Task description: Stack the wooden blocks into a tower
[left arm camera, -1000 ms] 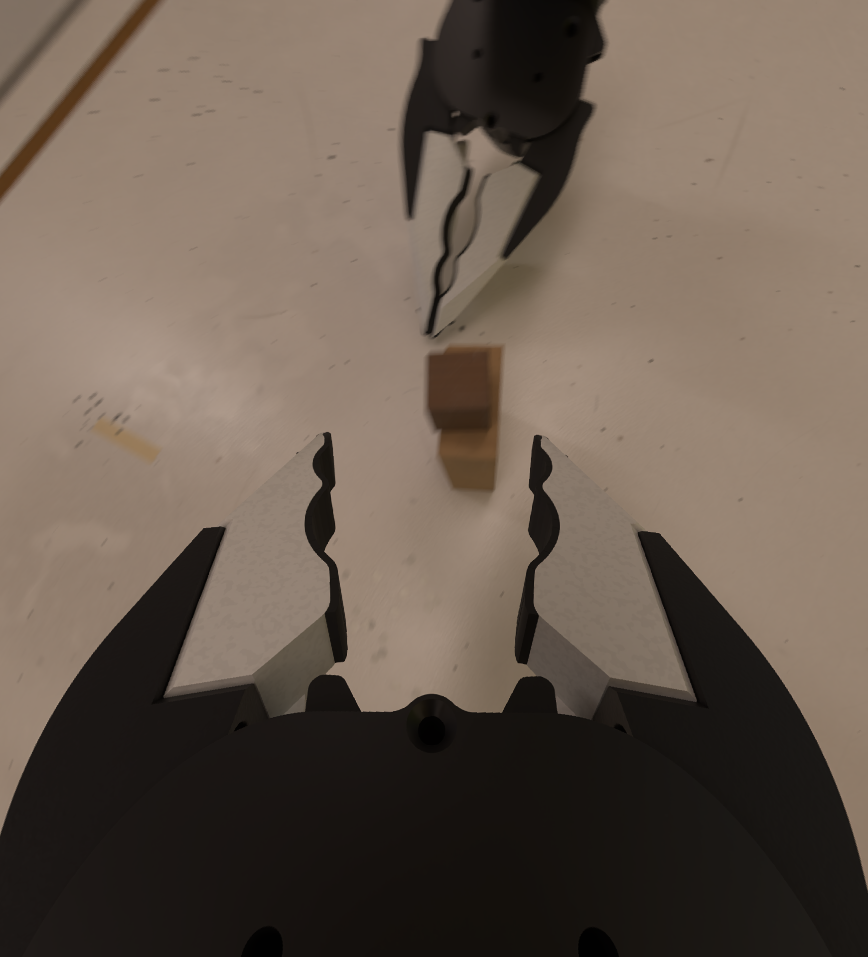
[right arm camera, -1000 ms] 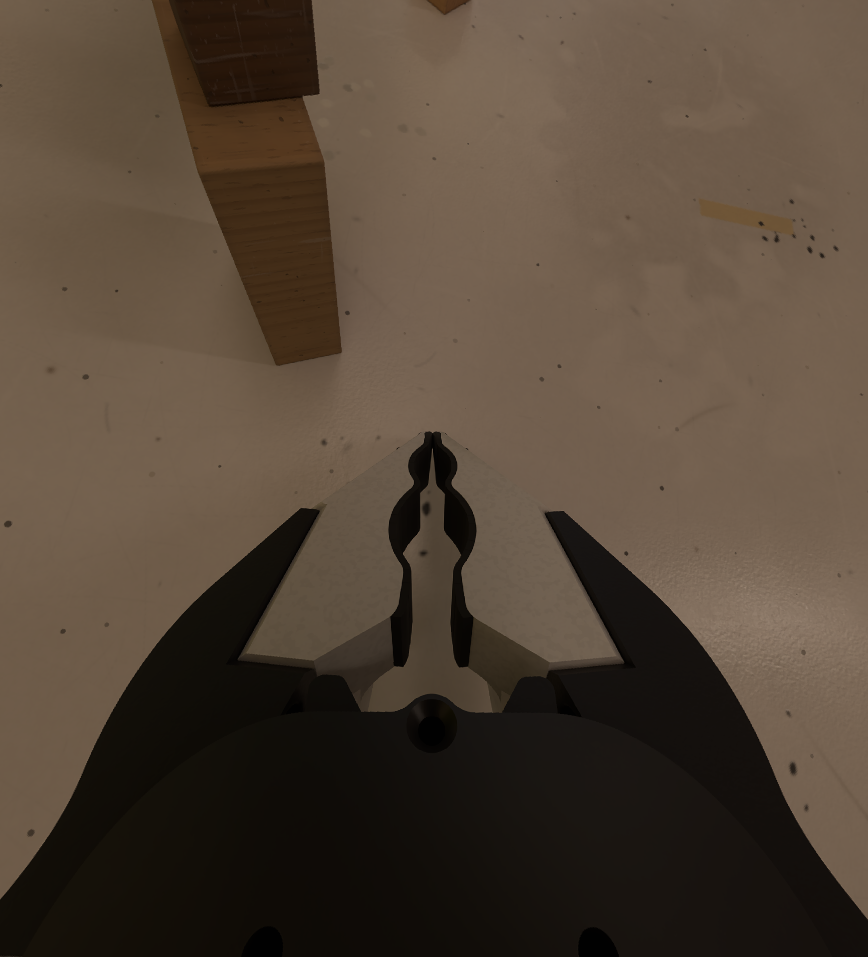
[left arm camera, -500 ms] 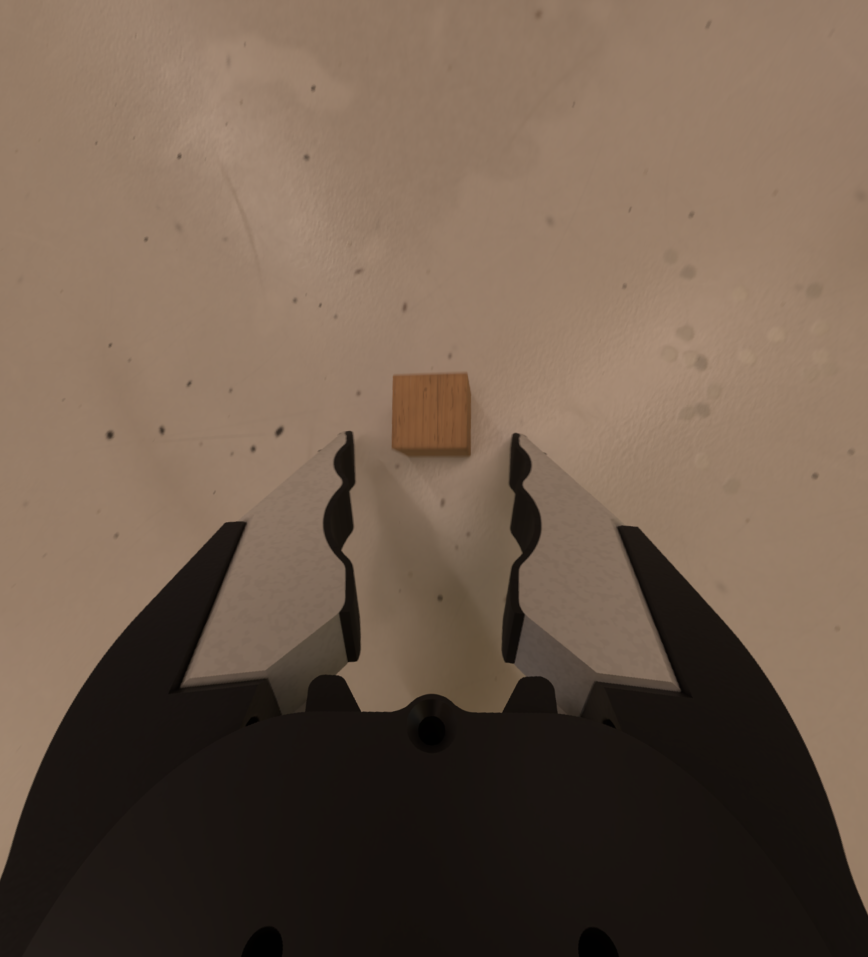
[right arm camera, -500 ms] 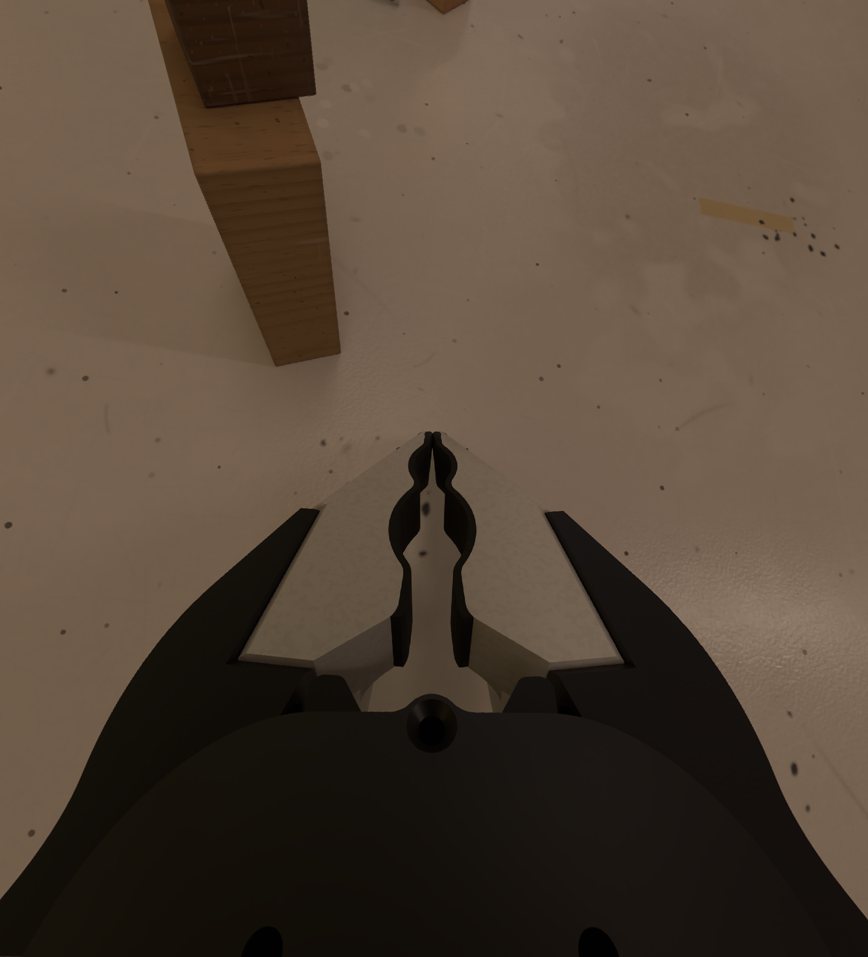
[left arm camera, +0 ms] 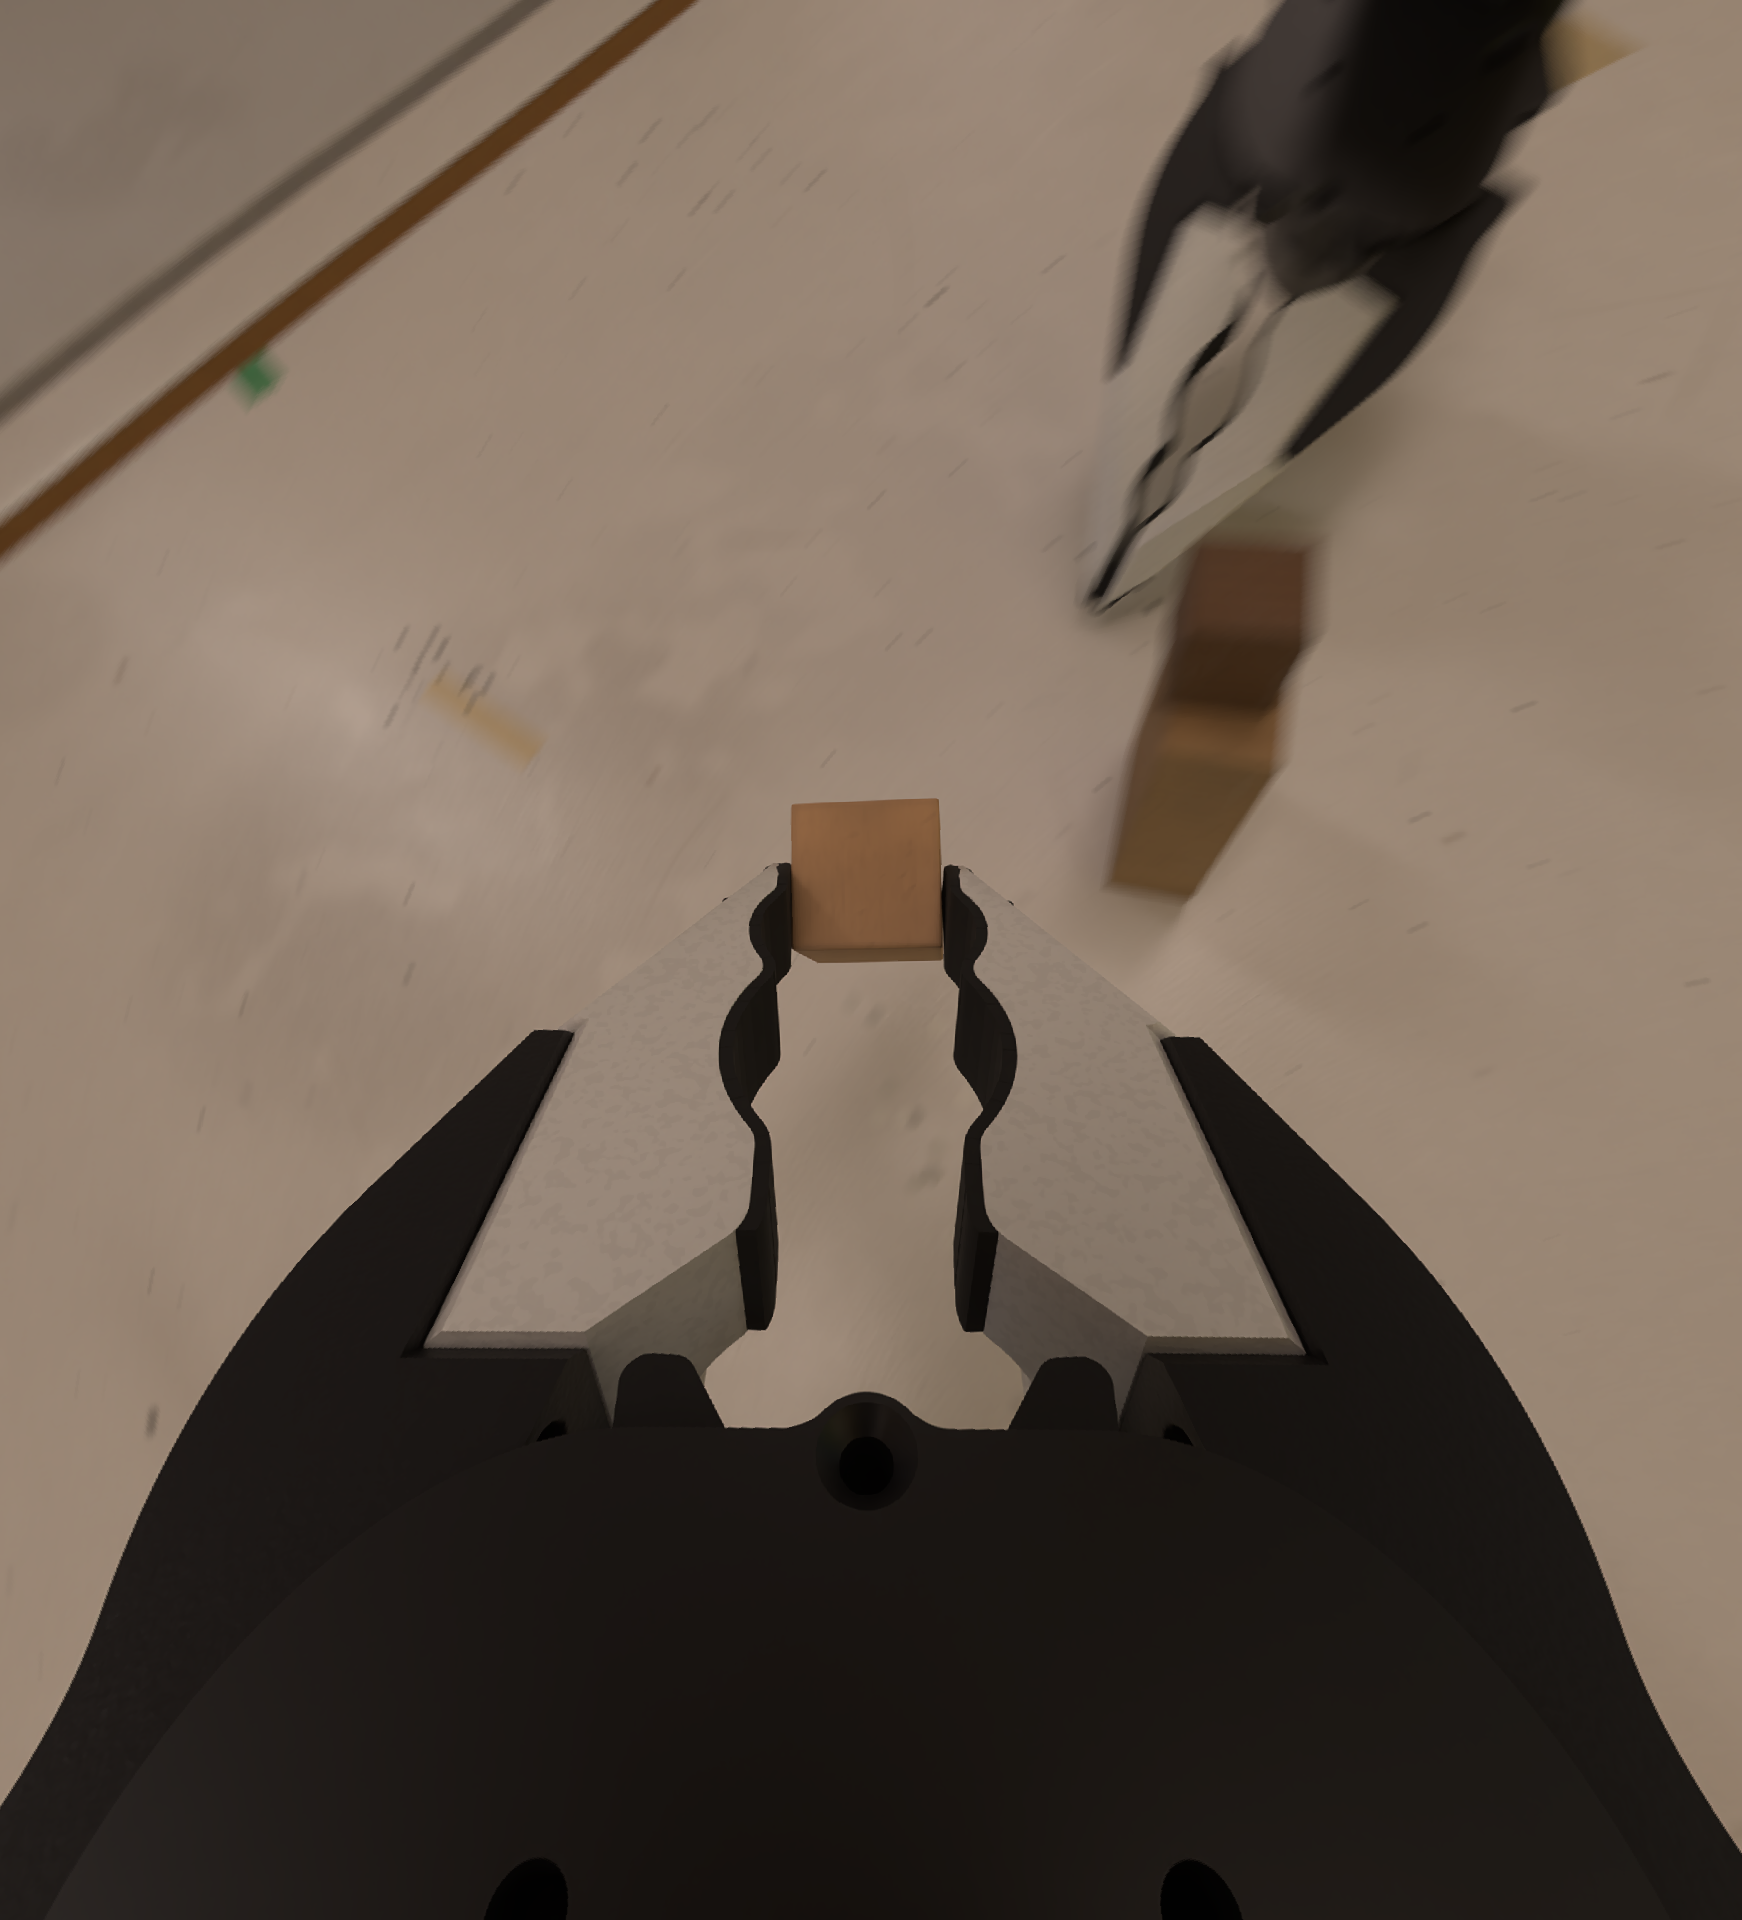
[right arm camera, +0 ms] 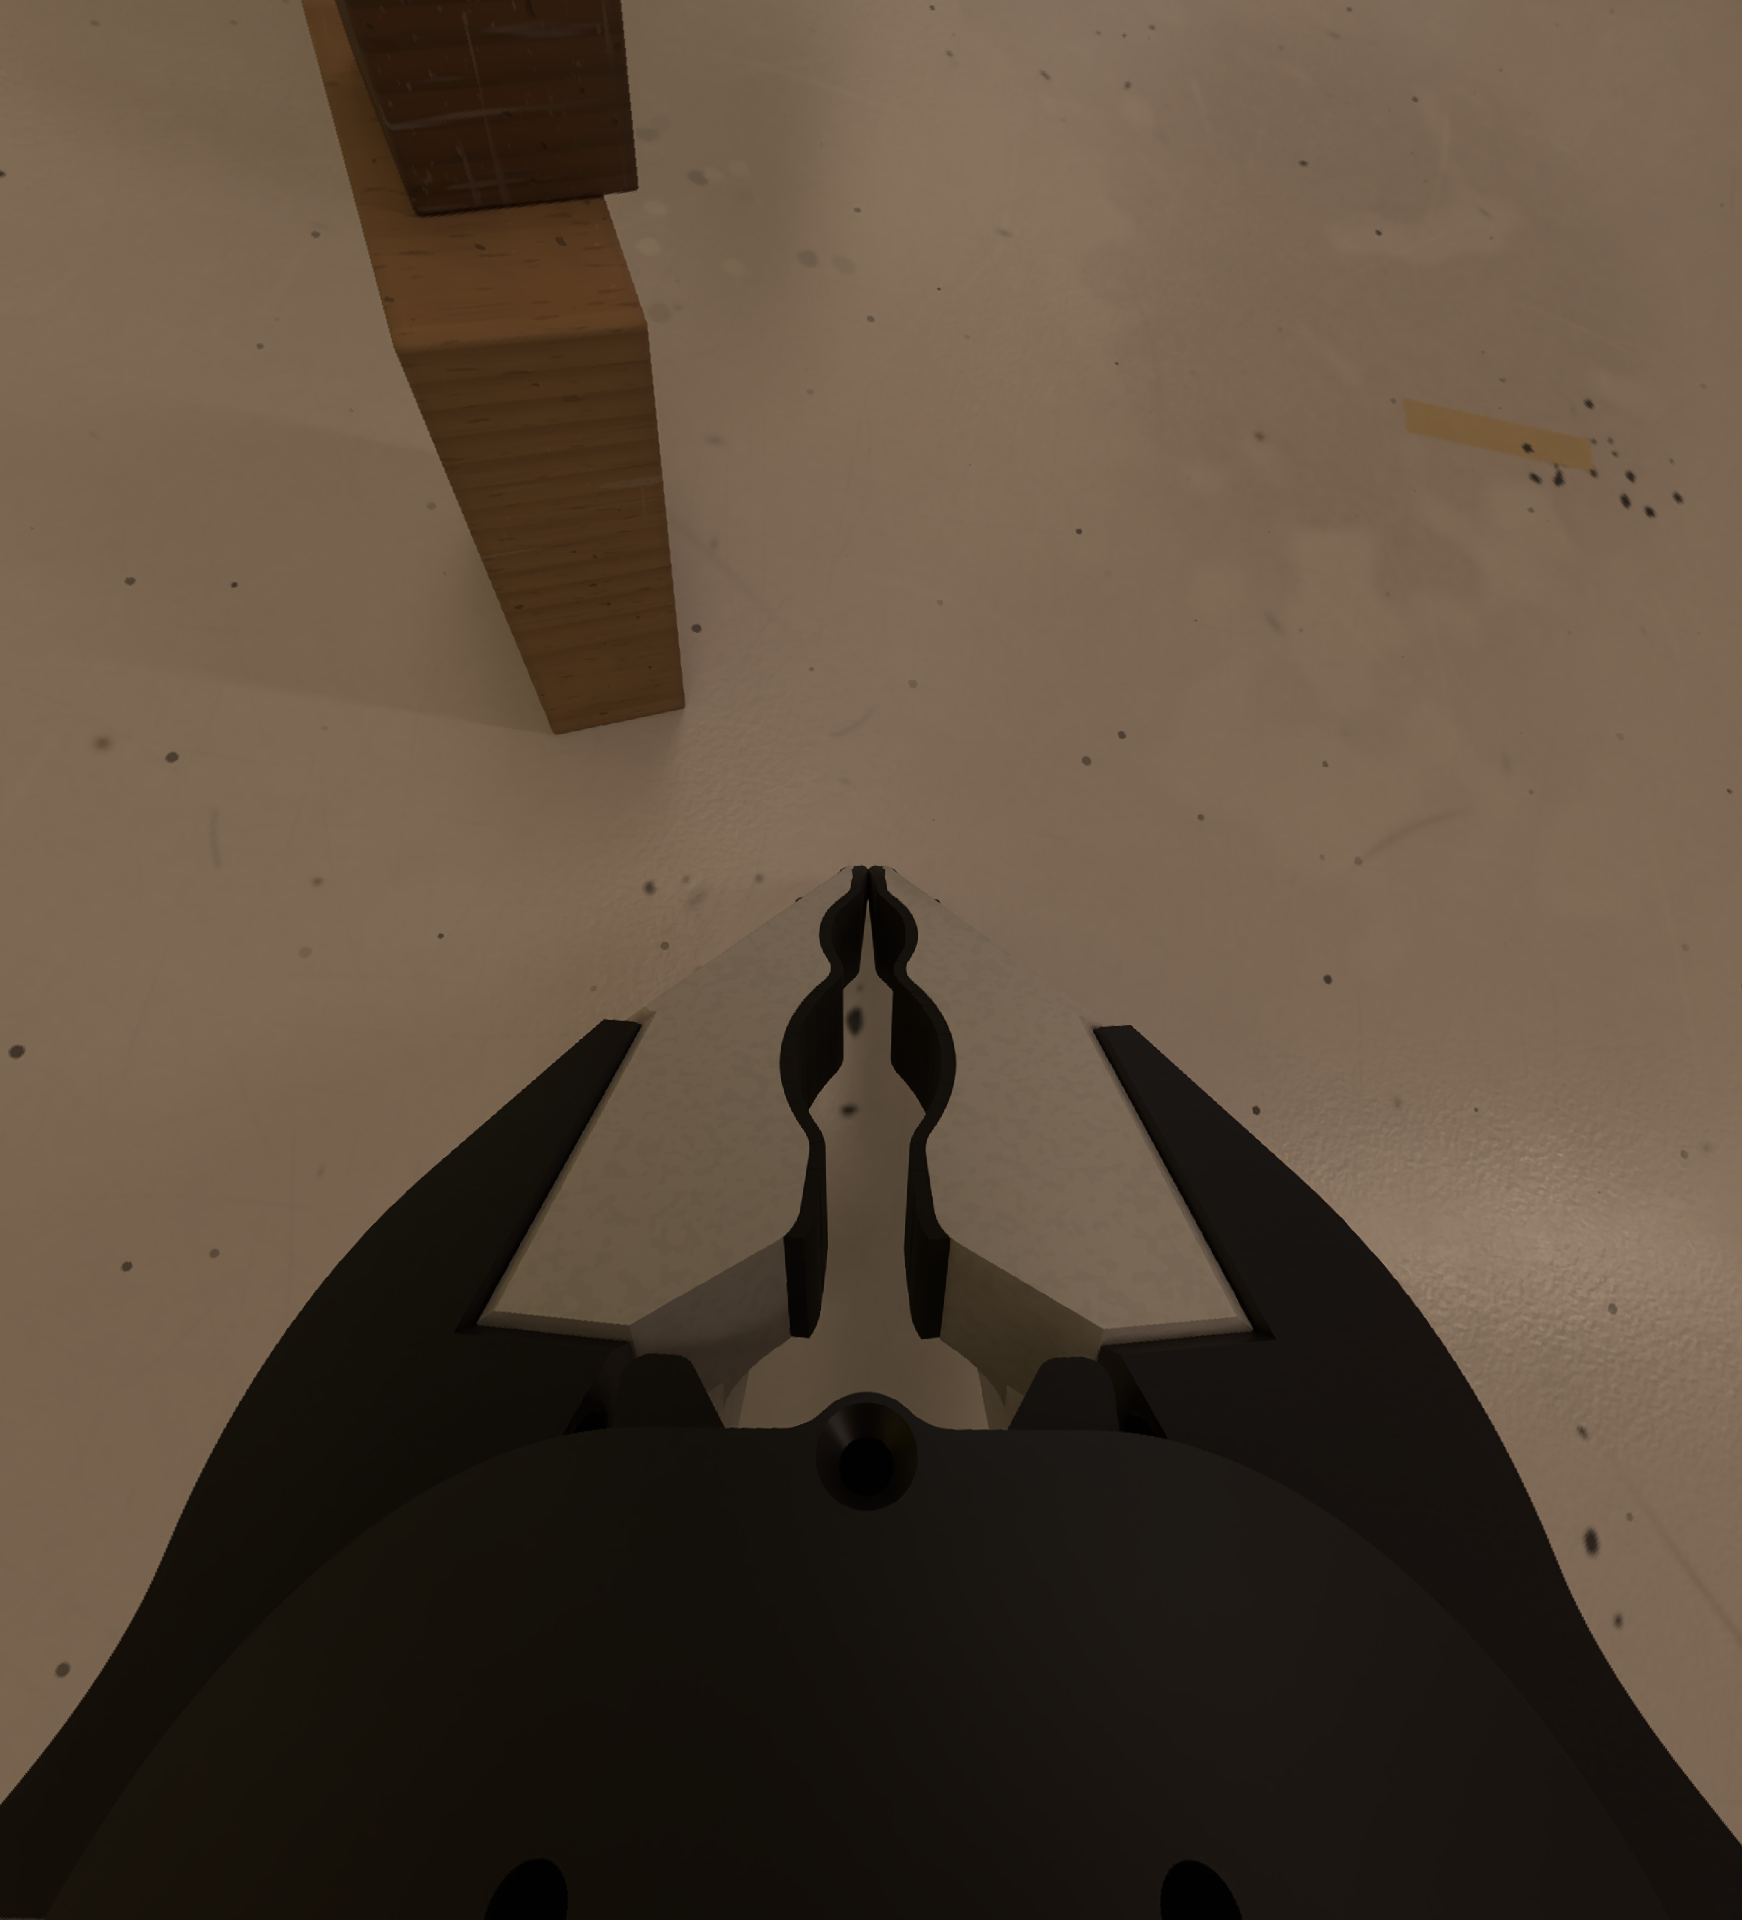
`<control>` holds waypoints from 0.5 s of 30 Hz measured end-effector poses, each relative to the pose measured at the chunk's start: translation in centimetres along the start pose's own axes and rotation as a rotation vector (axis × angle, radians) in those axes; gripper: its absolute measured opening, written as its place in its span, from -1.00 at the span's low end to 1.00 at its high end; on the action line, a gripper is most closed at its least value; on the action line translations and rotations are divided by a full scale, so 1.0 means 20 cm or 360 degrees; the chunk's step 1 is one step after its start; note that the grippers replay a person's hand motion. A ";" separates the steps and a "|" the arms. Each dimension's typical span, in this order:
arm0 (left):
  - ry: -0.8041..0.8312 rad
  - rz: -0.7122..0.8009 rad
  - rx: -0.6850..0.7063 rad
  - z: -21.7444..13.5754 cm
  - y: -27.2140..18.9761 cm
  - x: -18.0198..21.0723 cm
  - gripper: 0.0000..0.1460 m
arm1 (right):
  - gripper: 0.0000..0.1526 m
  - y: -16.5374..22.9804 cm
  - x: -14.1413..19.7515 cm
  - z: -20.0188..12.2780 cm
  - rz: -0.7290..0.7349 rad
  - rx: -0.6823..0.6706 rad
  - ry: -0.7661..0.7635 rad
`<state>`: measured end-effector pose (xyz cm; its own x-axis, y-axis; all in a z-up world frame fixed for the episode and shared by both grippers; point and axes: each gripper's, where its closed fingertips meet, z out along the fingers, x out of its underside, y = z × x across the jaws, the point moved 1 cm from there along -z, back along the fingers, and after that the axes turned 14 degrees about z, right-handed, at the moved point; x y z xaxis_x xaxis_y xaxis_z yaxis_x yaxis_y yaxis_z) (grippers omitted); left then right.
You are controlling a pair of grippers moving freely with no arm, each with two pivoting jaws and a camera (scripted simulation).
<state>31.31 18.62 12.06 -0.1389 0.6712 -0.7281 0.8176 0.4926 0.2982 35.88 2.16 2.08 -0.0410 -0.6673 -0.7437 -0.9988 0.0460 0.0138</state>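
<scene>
no writing, label, brand, number or sign can be read in either view.

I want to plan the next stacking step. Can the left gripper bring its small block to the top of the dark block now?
Probably yes. The left gripper grips the small block, and the dark block shows a bare top, but the shut right gripper hangs close beside it.
</scene>
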 end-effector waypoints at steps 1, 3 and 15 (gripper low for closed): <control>-0.0038 0.0064 0.0049 0.01 -0.05 -0.10 -0.61 | -1.00 0.00 0.00 0.00 0.0000 0.0000 0.0000; -0.0056 0.0185 0.0152 0.04 -0.14 -0.26 -0.61 | -1.00 0.00 0.00 0.00 -0.0001 0.0000 0.0000; 0.0057 0.0291 0.0369 0.22 -0.31 -0.38 -0.61 | -1.00 0.01 0.00 0.00 -0.0010 -0.0008 -0.0001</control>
<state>29.72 8.06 13.03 0.0060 0.7584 -0.6517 0.9360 0.2250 0.2705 35.76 2.11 2.09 -0.0348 -0.6673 -0.7440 -0.9992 0.0383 0.0124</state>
